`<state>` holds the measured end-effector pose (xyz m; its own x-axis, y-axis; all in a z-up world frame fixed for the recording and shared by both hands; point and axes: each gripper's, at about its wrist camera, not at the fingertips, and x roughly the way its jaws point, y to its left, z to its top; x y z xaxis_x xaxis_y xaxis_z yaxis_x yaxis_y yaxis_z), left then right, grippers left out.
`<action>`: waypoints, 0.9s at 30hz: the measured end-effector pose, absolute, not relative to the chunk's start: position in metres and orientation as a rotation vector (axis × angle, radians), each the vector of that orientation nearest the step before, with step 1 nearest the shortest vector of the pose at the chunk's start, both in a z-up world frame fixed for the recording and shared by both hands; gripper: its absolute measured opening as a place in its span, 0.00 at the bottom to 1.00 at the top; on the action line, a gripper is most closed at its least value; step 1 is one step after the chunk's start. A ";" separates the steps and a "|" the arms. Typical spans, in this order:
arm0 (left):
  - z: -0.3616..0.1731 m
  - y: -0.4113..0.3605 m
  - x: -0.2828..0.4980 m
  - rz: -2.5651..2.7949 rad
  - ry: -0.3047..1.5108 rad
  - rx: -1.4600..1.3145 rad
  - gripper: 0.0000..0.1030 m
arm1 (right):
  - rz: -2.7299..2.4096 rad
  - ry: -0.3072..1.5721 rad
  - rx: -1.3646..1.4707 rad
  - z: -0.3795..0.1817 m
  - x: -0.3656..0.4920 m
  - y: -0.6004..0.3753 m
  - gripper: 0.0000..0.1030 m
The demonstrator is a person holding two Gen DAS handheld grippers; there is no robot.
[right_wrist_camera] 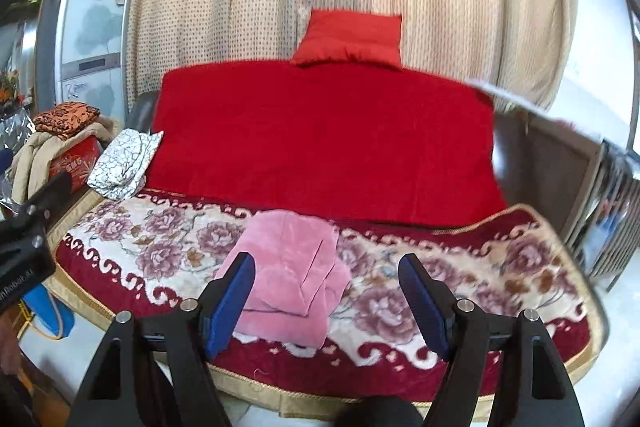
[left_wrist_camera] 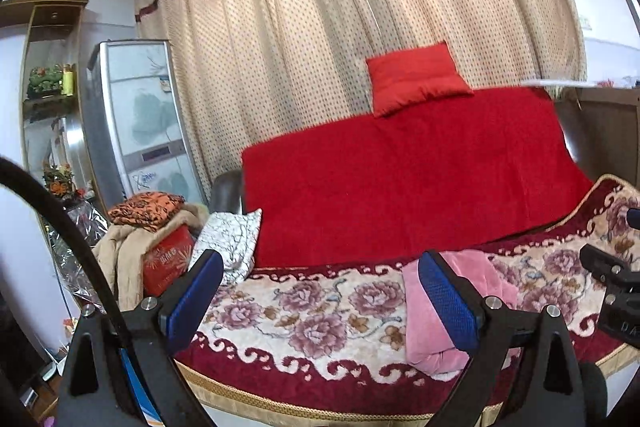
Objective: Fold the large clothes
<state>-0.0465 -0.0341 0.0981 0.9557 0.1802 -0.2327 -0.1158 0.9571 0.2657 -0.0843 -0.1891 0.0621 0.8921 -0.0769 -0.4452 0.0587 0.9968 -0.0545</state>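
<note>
- The folded pink garment (right_wrist_camera: 294, 267) lies on the floral seat cover (right_wrist_camera: 460, 267), in front of the red throw (right_wrist_camera: 320, 131) (edges stacked neatly).
- Left gripper (left_wrist_camera: 320, 303): fingers spread wide, grasping nothing.
- Right gripper (right_wrist_camera: 326, 301): fingers released, nothing between them, above the seat cover.

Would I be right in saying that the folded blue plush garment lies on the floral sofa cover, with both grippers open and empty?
Not quite: the folded plush garment is pink, as the right wrist view shows. It does lie on the floral sofa cover, with the left gripper and right gripper open and empty.
</note>
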 end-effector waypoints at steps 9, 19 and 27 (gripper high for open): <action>0.117 -0.028 -0.070 0.178 0.193 0.217 0.99 | -0.088 0.393 -0.068 0.080 -0.107 -0.182 0.77; 0.124 -0.026 -0.083 0.172 0.172 0.200 1.00 | -0.115 0.340 -0.096 0.091 -0.123 -0.173 0.77; 0.128 -0.024 -0.090 0.151 0.160 0.184 1.00 | -0.148 0.320 -0.098 0.098 -0.128 -0.178 0.77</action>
